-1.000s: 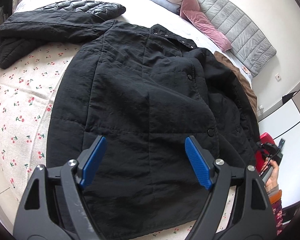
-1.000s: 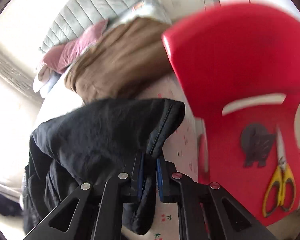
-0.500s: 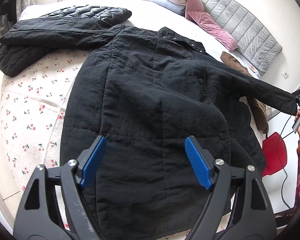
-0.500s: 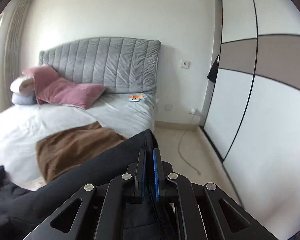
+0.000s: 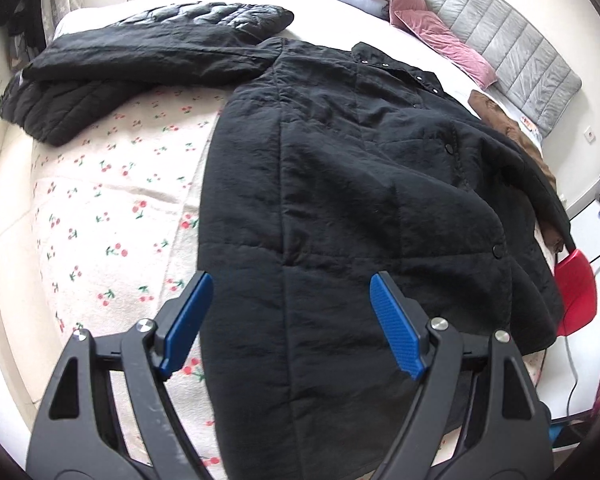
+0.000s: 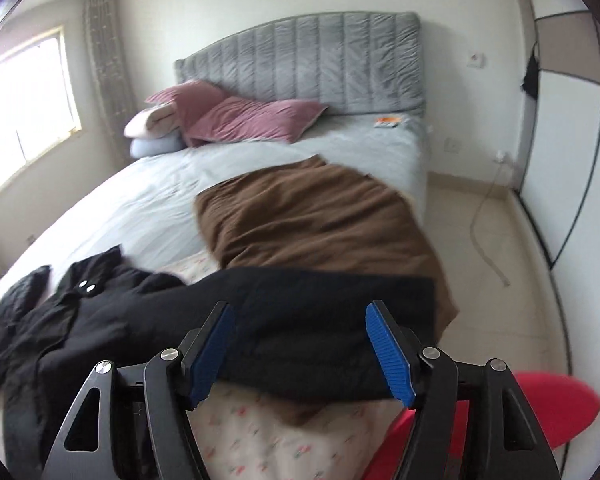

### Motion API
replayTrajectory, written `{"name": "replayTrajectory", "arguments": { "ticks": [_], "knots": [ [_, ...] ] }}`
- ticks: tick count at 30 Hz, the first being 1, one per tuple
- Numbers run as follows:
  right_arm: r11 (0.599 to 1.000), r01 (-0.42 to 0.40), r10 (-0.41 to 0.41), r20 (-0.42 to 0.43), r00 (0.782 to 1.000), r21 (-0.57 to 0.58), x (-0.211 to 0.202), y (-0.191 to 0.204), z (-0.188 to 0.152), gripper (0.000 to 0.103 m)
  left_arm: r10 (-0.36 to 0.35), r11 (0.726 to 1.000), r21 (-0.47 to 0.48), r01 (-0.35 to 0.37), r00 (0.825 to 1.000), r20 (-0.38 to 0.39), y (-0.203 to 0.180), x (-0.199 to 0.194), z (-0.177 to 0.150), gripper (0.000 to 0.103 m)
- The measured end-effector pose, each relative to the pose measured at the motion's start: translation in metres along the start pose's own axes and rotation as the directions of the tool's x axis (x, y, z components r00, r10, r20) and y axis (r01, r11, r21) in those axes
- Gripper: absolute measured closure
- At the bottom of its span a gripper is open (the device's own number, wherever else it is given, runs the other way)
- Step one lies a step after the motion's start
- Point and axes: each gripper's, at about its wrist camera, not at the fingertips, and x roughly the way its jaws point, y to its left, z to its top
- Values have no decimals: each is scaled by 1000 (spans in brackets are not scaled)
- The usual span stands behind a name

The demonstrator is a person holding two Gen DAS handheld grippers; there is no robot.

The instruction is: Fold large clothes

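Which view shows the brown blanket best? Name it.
The right wrist view: the brown blanket lies nearly whole across the bed, beyond the coat sleeve. The left wrist view shows only a thin strip behind the coat.

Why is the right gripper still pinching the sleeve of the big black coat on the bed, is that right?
Not quite. The right gripper is open, not pinching. The right wrist view shows its blue fingers spread apart, with the sleeve of the black coat lying stretched out on the bed beyond them.
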Motion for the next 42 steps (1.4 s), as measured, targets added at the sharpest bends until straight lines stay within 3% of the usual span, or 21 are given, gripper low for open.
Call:
{"name": "replayTrajectory", "arguments": {
  "ticks": [4, 7, 9, 13, 15, 17, 18, 19, 20, 22, 24, 26, 29, 32, 34, 36, 37, 38, 39, 40, 42],
  "knots": [
    [986, -167, 167, -103, 981, 14, -15, 17, -40, 30, -19, 1000, -7, 19, 1000, -13, 26, -7, -7, 22],
    [973, -231, 226, -163, 961, -17, -19, 31, -69, 28, -65, 998, -12, 64, 997, -31, 39, -8, -17, 22],
    [964, -259, 242, -206, 948, -58, -17, 43, -89, 28, -136, 991, -17, 135, 989, -59, 44, -4, -25, 22],
    [944, -311, 261, -330, 907, -107, 4, 64, -137, 28, -283, 959, -71, 276, 950, -129, 46, 15, -48, 22],
    [942, -307, 231, -401, 886, -134, 21, 75, -161, 28, -335, 941, -99, 324, 932, -138, 44, 22, -59, 25],
    [941, -297, 193, -467, 863, -160, 33, 84, -184, 30, -360, 932, -92, 350, 924, -127, 37, 22, -69, 31],
    [938, -307, 190, -502, 844, -160, 37, 87, -198, 44, -369, 929, -89, 360, 920, -129, 32, 21, -74, 33],
    [933, -331, 212, -536, 818, -137, 38, 90, -210, 67, -380, 925, -85, 371, 914, -140, 26, 21, -77, 43],
    [930, -352, 238, -554, 797, -106, 36, 94, -217, 77, -388, 922, -70, 381, 908, -158, 17, 19, -82, 62],
    [918, -389, 280, -573, 770, -75, 21, 105, -221, 91, -343, 938, -15, 345, 928, -147, 2, 12, -84, 88],
    [884, -465, 361, -558, 747, -50, -7, 116, -215, 93, -356, 934, -5, 357, 927, -116, -9, -3, -81, 95],
    [853, -521, 438, -503, 745, -29, -42, 120, -197, 94, -416, 909, -11, 416, 908, -43, -15, -36, -71, 96],
    [829, -559, 518, -388, 762, 9, -96, 104, -162, 96, -492, 869, -9, 494, 867, 79, -16, -92, -53, 96],
    [829, -559, 533, -344, 773, 29, -133, 82, -148, 97, -542, 837, -9, 547, 832, 118, -7, -138, -47, 96],
    [852, -524, 489, -361, 794, 0, -145, 73, -155, 97, -520, 854, 19, 520, 850, 89, -8, -149, -56, 96],
    [891, -452, 392, -421, 818, -47, -138, 70, -174, 97, -444, 893, 81, 443, 896, -7, -12, -145, -74, 93],
    [905, -420, 347, -450, 823, -70, -133, 68, -183, 95, -375, 917, 120, 380, 925, -61, -14, -137, -85, 88],
    [921, -379, 292, -494, 819, -85, -122, 63, -201, 95, -258, 944, 181, 277, 958, -124, -19, -122, -102, 76],
    [935, -341, 242, -535, 809, -94, -109, 59, -215, 90, -163, 952, 233, 198, 973, -163, -21, -109, -114, 71],
    [947, -304, 192, -576, 794, -104, -96, 55, -230, 88, -57, 950, 290, 113, 979, -197, -22, -95, -130, 65],
    [964, -249, 135, -622, 772, -99, -78, 43, -247, 87, 69, 938, 347, 16, 971, -229, -16, -80, -148, 59]
  ]
}}
